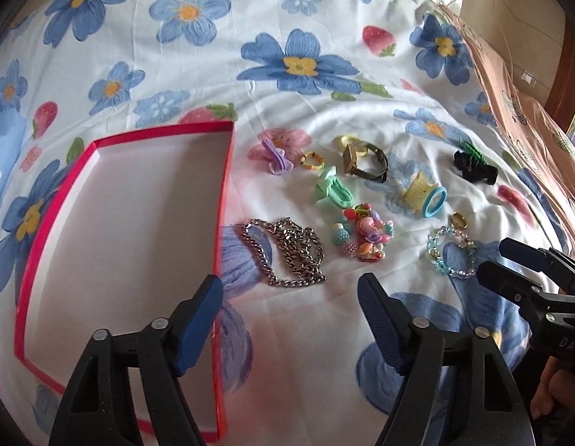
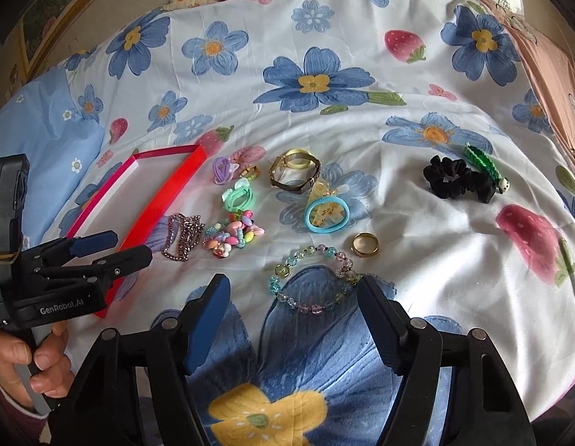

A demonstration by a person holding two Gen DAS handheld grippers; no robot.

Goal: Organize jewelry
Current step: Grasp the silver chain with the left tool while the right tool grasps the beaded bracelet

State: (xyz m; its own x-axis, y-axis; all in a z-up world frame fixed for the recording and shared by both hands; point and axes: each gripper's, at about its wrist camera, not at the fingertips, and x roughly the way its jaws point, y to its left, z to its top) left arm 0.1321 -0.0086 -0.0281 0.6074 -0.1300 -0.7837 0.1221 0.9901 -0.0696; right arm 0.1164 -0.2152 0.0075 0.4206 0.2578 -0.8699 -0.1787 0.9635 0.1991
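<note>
Jewelry lies scattered on a flowered bed sheet [image 2: 361, 37], to the right of a shallow red box [image 1: 228, 171] that stands empty and open; the right gripper [image 2: 291, 319] hangs just short of a clear beaded bracelet [image 2: 309, 278], its blue pads parted wide with nothing between them, released, and the bracelet's loop sits straight ahead of the gap, its near arc almost level with the fingertips; the loop is broader from side to side than from front to back, so its long axis runs across the line of the fingers, and a grip would probably take the near strand rather than span the whole ring; a gold ring [image 2: 365, 244] lies just beyond and to the right of it. The left gripper [image 1: 291, 312] is likewise parted and empty; one finger overhangs the box's right wall, and a silver chain [image 1: 287, 252] lies heaped just ahead of its gap, beside that wall; a cluster of coloured beads [image 1: 361, 238] sits to the right of the chain. By position the right hand is nearer the bracelet and the left nearer the chain and the box; each piece must travel leftward to reach the box.
</note>
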